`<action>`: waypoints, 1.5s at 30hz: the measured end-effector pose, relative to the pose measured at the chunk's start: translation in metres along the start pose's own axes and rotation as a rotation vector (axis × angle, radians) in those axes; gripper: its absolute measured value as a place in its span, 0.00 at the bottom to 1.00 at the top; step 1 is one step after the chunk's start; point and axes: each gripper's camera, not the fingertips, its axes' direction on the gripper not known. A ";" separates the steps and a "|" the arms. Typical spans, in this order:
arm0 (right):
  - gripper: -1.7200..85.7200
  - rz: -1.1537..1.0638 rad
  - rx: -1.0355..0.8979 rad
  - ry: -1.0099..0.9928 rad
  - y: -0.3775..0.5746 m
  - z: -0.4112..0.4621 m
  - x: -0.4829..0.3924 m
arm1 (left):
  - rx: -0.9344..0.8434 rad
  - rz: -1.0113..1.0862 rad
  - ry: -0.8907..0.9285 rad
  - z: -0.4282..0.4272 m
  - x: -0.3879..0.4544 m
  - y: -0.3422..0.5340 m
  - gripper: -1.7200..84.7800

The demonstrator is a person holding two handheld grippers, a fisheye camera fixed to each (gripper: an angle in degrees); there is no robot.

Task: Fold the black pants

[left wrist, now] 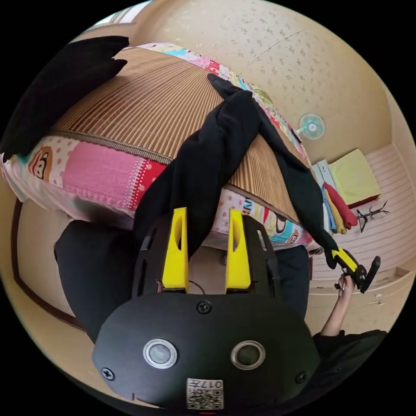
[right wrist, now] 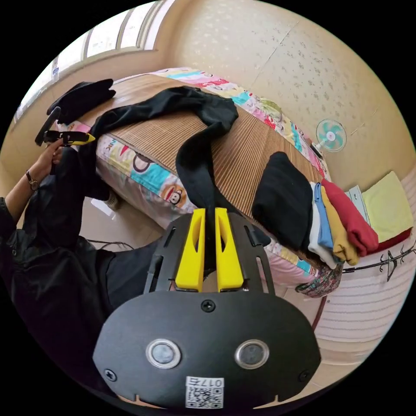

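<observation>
Right gripper (right wrist: pixel 209 216) is clamping one pant end off the bed's (right wrist: pixel 143 173) edge; left gripper (left wrist: pixel 204 216), jaws apart, is straddling the pants (left wrist: pixel 208 160), probably about to grab and spread them.

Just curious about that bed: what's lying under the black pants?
Under the pants is a striped woven mat, laid over a cartoon-print bedcover. Whatever the mat covers stays hidden.
</observation>
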 end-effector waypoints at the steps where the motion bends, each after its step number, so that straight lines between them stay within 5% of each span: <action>1: 0.05 0.023 -0.057 -0.006 0.007 0.019 -0.001 | -0.015 0.029 -0.021 -0.001 0.003 -0.002 0.13; 4: 0.05 0.115 -0.001 -0.123 0.027 0.025 0.003 | -0.103 0.177 0.189 -0.023 0.014 -0.013 0.06; 8: 0.06 0.177 0.016 -0.242 0.036 0.024 0.013 | -0.016 0.594 0.926 -0.086 0.025 -0.004 0.06; 10: 0.06 0.148 0.014 -0.212 0.039 0.017 0.019 | -0.087 0.589 1.084 -0.081 0.010 -0.003 0.06; 12: 0.06 0.140 0.008 -0.224 0.041 0.012 0.028 | -0.355 0.425 0.927 -0.040 -0.013 0.002 0.07; 16: 0.08 0.143 0.018 -0.268 0.052 -0.003 0.054 | -0.479 0.287 0.481 -0.006 -0.038 0.029 0.08; 21: 0.10 0.267 0.220 -0.355 0.085 -0.047 0.117 | -0.272 0.191 0.695 -0.024 -0.064 0.041 0.10; 27: 0.15 0.555 0.379 -0.369 0.137 -0.064 0.213 | -0.244 0.253 0.711 -0.036 -0.060 0.032 0.10; 31: 0.16 0.700 0.559 -0.685 0.181 -0.045 0.272 | -0.242 0.276 0.784 -0.038 -0.057 0.034 0.10; 34: 0.16 0.754 0.287 -0.701 0.175 0.004 0.292 | -0.252 0.288 0.799 -0.037 -0.057 0.037 0.10; 36: 0.16 0.747 0.112 -0.655 0.165 0.024 0.293 | -0.283 0.285 0.786 -0.032 -0.059 0.038 0.10; 40: 0.08 0.615 0.103 -0.594 0.147 -0.025 0.303 | -0.296 0.285 0.796 -0.033 -0.066 0.038 0.10; 45: 0.05 0.240 0.661 -0.890 0.163 -0.168 0.324 | -0.243 0.258 0.837 -0.045 -0.082 0.035 0.09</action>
